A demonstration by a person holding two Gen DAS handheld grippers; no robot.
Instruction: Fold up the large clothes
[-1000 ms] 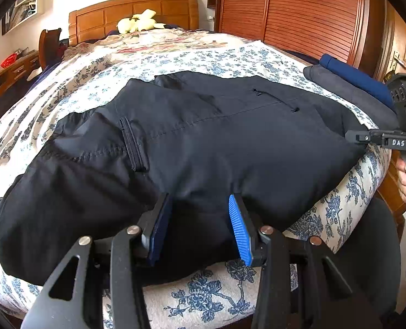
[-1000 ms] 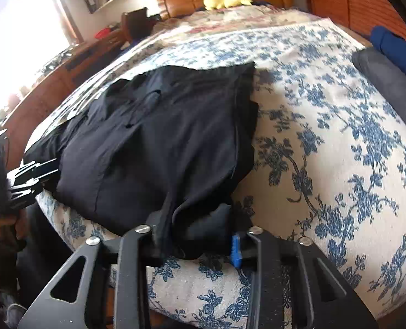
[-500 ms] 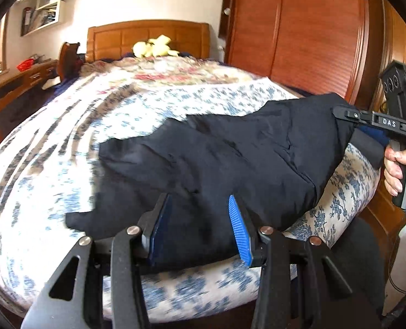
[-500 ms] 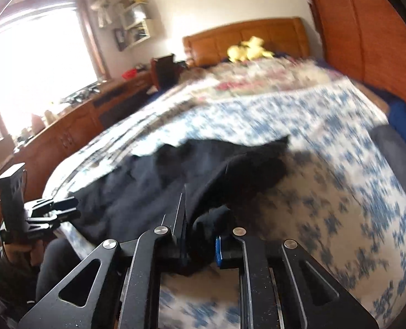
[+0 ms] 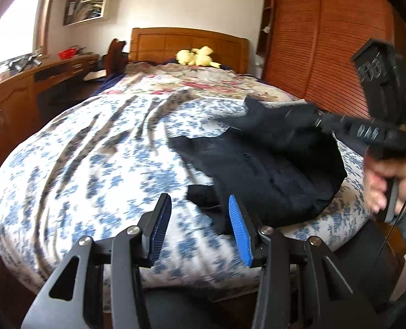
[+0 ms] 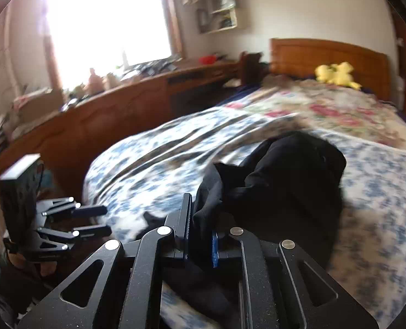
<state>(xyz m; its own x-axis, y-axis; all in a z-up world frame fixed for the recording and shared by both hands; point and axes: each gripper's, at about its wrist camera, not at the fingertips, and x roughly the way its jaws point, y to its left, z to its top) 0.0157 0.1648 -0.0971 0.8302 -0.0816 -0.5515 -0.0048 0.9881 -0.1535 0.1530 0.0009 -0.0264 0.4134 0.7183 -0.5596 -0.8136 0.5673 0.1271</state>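
- Wooden-framed bed (image 5: 65,164) with panelled headboard, covered by a white bedspread printed with blue flowers; a pink-and-beige floral cover lies over the headboard end at 12 o'clock.
- Black fabric garment (image 5: 271,170) bunched on the bedspread toward 3 o'clock in the left wrist view, one flap lifted off the surface, a small corner lying flat near the foot edge.
- Yellow plush toy (image 5: 196,56) resting against the headboard at 12 o'clock, well apart from the garment.

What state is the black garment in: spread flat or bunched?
Bunched. The black garment is heaped in folds on the bedspread, one end pinched in the right gripper; the left gripper is open.
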